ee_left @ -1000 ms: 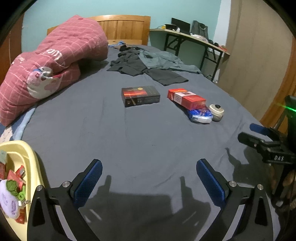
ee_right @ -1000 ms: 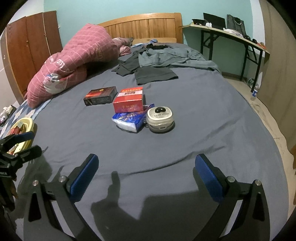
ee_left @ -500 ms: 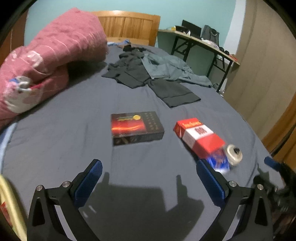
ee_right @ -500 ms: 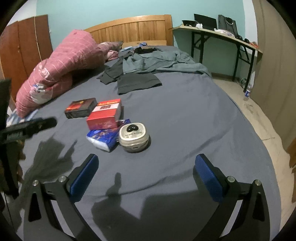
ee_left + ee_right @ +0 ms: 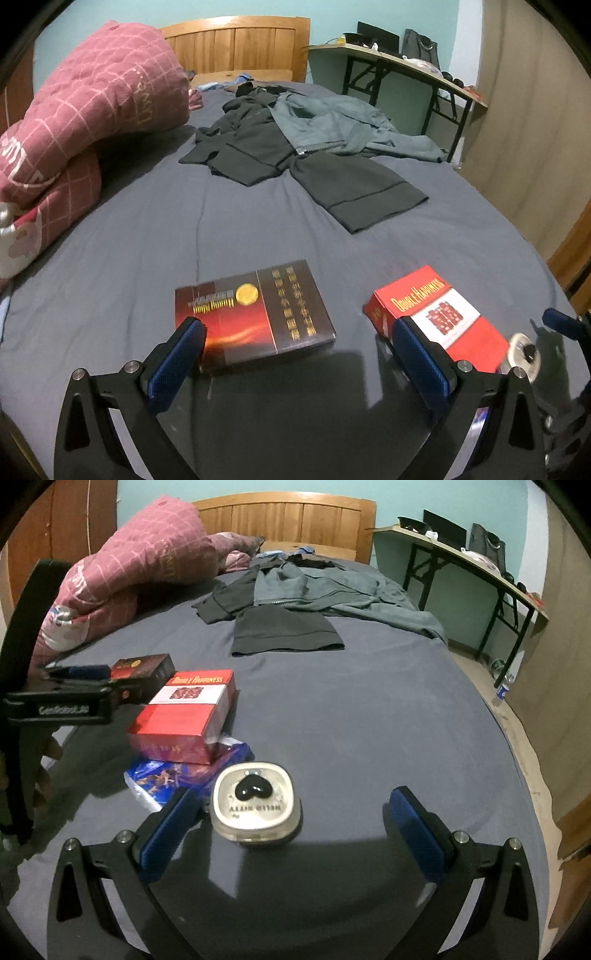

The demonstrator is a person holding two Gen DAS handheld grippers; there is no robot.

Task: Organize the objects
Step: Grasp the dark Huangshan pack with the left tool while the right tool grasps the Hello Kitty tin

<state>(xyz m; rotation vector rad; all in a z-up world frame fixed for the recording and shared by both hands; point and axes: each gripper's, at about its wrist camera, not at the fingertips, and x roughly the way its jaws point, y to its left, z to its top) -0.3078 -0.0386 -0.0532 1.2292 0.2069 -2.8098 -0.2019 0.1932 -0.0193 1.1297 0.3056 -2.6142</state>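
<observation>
Bed [image 5: 147,240] | left view: dark box [image 5: 255,314] | right view: white case [image 5: 255,806]

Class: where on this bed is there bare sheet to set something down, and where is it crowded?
Bare: the sheet right of the white tin, and between the pink quilt and dark box. Crowded: around the red carton and blue packet.

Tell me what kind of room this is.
Most likely a bedroom. The objects lie on a bed with a grey sheet and a wooden headboard, a pink quilt is bundled at one side, clothes are spread across it, and a desk stands along the wall.
</observation>
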